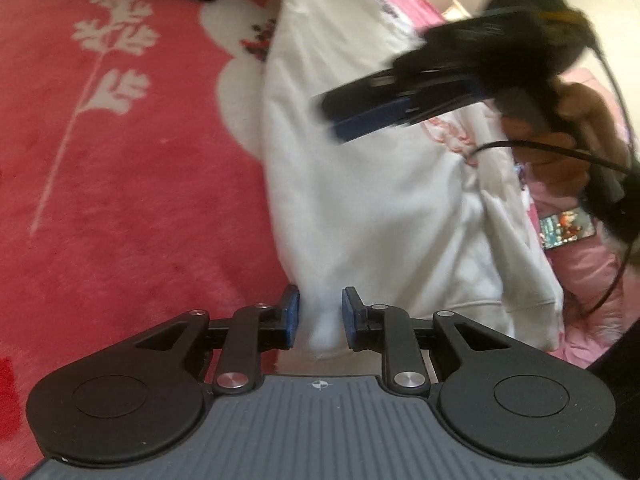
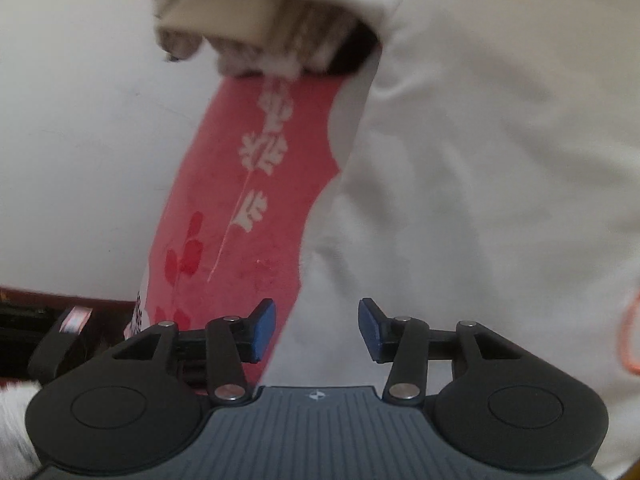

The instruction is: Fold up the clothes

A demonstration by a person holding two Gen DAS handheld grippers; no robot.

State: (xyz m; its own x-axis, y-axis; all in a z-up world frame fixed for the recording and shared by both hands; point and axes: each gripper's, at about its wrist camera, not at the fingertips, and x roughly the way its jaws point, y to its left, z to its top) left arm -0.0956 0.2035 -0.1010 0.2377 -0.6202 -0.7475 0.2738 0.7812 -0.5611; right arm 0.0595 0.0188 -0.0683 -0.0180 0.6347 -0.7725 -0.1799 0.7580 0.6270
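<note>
A white sweatshirt (image 1: 368, 200) with a pink print lies on a red blanket (image 1: 120, 160) with white leaf patterns. My left gripper (image 1: 319, 316) is open, and a corner of the sweatshirt's edge sits between its blue pads without being pinched. The right gripper (image 1: 340, 124) shows blurred at the upper right of the left wrist view, above the sweatshirt. In the right wrist view the right gripper (image 2: 316, 328) is open and empty above the white sweatshirt (image 2: 480, 200), which fills the right side.
Folded pale clothes (image 2: 248, 28) lie at the far end of the red blanket (image 2: 256, 200). A white wall (image 2: 80, 140) is at the left. Pink fabric (image 1: 588, 280) and a phone (image 1: 568, 226) lie at the right. Dark furniture (image 2: 40, 320) sits low left.
</note>
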